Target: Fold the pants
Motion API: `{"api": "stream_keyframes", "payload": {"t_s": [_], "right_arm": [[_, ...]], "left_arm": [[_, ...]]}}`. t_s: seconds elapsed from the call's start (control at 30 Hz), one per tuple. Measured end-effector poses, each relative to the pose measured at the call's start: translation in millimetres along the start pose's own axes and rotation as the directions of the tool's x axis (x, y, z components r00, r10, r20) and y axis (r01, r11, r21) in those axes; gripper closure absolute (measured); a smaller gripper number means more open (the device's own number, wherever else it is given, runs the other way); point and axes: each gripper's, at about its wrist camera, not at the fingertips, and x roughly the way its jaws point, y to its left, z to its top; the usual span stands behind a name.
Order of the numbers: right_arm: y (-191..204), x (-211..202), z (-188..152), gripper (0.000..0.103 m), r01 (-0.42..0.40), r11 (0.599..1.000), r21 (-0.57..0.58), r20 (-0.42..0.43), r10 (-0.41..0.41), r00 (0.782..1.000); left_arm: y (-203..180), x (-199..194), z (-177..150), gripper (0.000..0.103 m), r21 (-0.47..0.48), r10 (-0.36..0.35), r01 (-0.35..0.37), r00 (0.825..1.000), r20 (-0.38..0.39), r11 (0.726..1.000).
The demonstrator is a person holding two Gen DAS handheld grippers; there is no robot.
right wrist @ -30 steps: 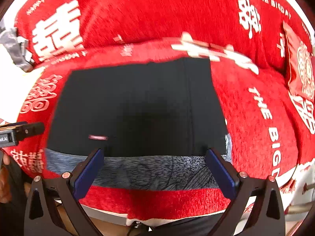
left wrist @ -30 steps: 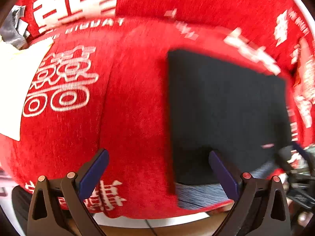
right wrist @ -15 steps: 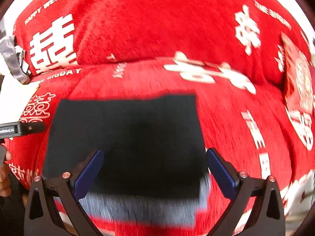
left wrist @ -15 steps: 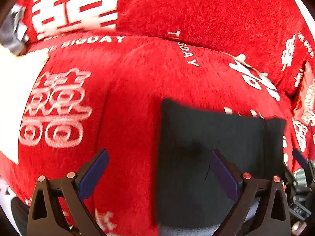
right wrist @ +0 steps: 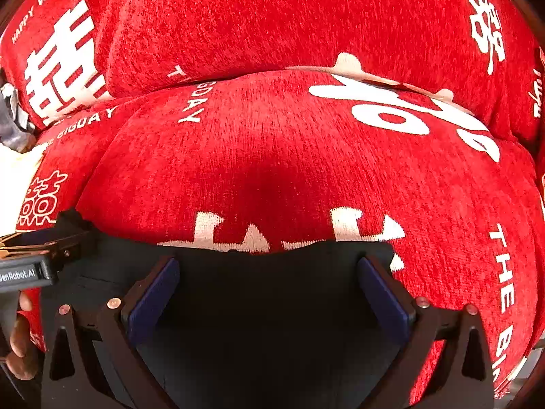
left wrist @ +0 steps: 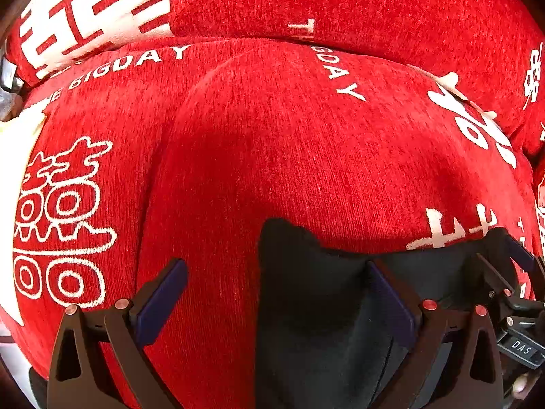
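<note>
The folded black pants (left wrist: 327, 313) lie on a red sofa seat, filling the bottom of both views (right wrist: 269, 306). My left gripper (left wrist: 277, 301) is open, low over the pants' left edge; its right finger (left wrist: 391, 303) is over the cloth, its left finger (left wrist: 160, 300) over bare red fabric. My right gripper (right wrist: 269, 298) is open, both fingers over the pants near their far edge. The left gripper also shows at the left of the right wrist view (right wrist: 51, 248), and the right gripper at the right edge of the left wrist view (left wrist: 511, 272).
The red sofa cover (left wrist: 272, 136) with white characters and lettering spreads ahead; its back cushion (right wrist: 272, 17) rises behind. A white cloth (left wrist: 13, 143) and grey object (left wrist: 6, 99) lie at the far left. A hand (right wrist: 20, 341) holds the left gripper.
Both grippers have moved forward and down over the pants; the pants' far edge has slid from mid-frame to low in both views. The grey inner band is out of sight now.
</note>
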Motion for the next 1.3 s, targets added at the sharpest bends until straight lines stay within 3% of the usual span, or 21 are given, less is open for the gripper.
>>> {"api": "stream_keyframes", "payload": {"t_s": [0.1, 0.2, 0.43, 0.87, 1.0, 1.17, 1.3], "right_arm": [[3, -13, 3, 0.0, 0.048, 0.999, -0.01, 0.003, -0.048, 0.999], [10, -43, 0, 0.0, 0.056, 0.998, -0.033, 0.104, -0.052, 0.993], [25, -32, -23, 0.0, 0.06, 0.994, -0.096, 0.027, -0.058, 0.998], [11, -78, -99, 0.0, 0.072, 0.996, -0.05, 0.077, -0.068, 0.995], [14, -90, -113, 0.0, 0.122, 0.989, -0.081, 0.087, -0.115, 0.99], [20, -117, -114, 0.0, 0.072, 0.997, -0.039, 0.145, -0.065, 0.987], [38, -114, -119, 0.0, 0.063, 0.993, -0.098, 0.154, -0.047, 0.987]], "left_arm": [[4, -15, 1, 0.0, -0.016, -0.011, 0.012, 1.0, 0.017, 1.0], [3, -35, -5, 0.0, 0.009, 0.002, -0.002, 0.997, 0.077, 1.0], [5, -37, -26, 0.0, 0.014, 0.002, -0.002, 0.998, 0.06, 1.0], [14, -57, -77, 0.0, 0.047, 0.003, -0.008, 0.995, 0.104, 0.999], [18, -62, -90, 0.0, 0.053, -0.011, 0.006, 0.995, 0.095, 0.999], [18, -73, -109, 0.0, 0.056, -0.034, 0.028, 0.994, 0.105, 0.998], [11, -73, -119, 0.0, 0.075, -0.039, 0.032, 0.994, 0.101, 0.997]]}}
